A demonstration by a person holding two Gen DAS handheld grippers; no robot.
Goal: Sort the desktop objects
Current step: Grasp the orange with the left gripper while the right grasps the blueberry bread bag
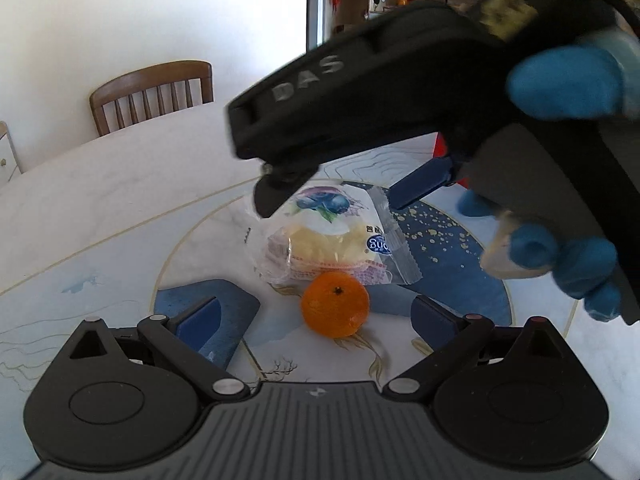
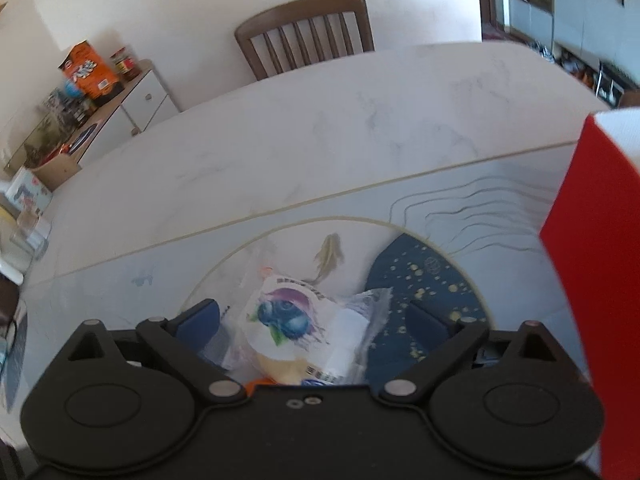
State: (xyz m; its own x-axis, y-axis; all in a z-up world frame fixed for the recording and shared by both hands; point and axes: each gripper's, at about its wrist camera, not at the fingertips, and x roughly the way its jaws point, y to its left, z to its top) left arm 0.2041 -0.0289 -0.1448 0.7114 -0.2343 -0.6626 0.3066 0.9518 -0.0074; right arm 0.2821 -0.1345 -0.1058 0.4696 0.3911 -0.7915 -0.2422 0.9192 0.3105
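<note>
A small orange (image 1: 335, 310) lies on the table between the open fingers of my left gripper (image 1: 316, 316), touching neither. Just behind it lies a clear-wrapped blueberry cake snack (image 1: 328, 236). My right gripper (image 1: 340, 196) hangs over the snack from the upper right, its fingers (image 1: 420, 184) spread either side of the packet's far end. In the right wrist view the snack (image 2: 296, 332) sits between the open right gripper (image 2: 312, 320), and a sliver of the orange (image 2: 256, 385) shows below it.
The round marble table (image 2: 360, 128) has a blue patterned centre (image 1: 448, 248). A red and white box (image 2: 592, 240) stands at the right. A wooden chair (image 2: 308, 36) stands behind the table, and a side cabinet (image 2: 136, 100) with clutter is at far left.
</note>
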